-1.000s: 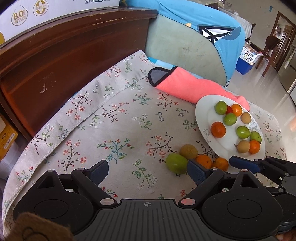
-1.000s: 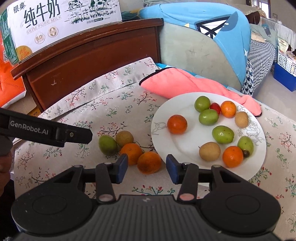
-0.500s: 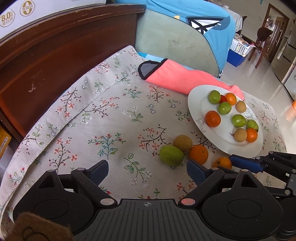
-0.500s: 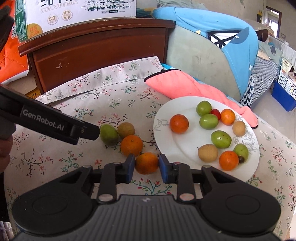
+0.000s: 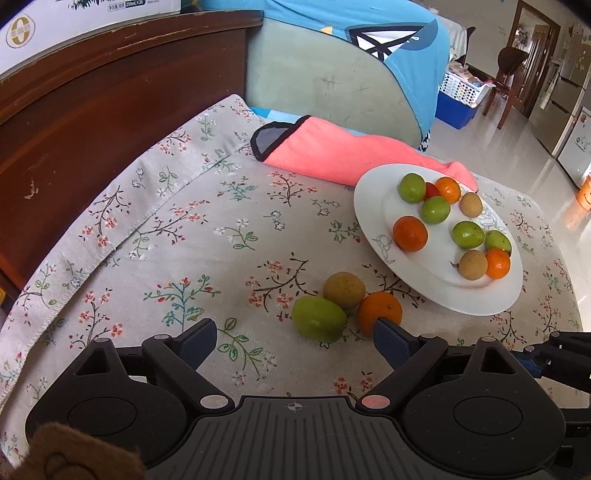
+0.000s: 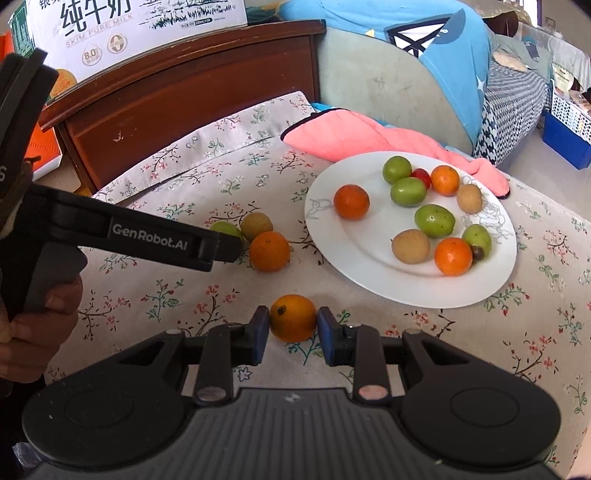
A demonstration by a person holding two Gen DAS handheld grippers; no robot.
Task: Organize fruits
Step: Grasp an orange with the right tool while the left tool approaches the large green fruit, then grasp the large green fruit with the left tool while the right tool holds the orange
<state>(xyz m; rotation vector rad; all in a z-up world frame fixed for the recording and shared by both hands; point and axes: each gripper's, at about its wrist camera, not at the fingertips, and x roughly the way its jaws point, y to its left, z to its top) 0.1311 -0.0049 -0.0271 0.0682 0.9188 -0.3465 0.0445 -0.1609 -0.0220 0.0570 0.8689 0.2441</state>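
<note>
While the right gripper has its jaws clamped on one orange just above the floral cloth, near the plate's front rim, the left gripper hangs over the cloth with jaws wide and nothing between them. Plate, white, on the surface: three oranges, five green fruits, three brown fruits, one small red fruit partly hidden behind the green ones. Loose cluster on the cloth, left of the plate: green fruit, brown fruit and second orange, all touching; the left gripper's right fingertip sits just in front of that orange. Pink towel, folded, behind the plate, its edge under the far rim. Wooden headboard at back left, milk carton on top. Blue-and-grey cushion behind the towel.
</note>
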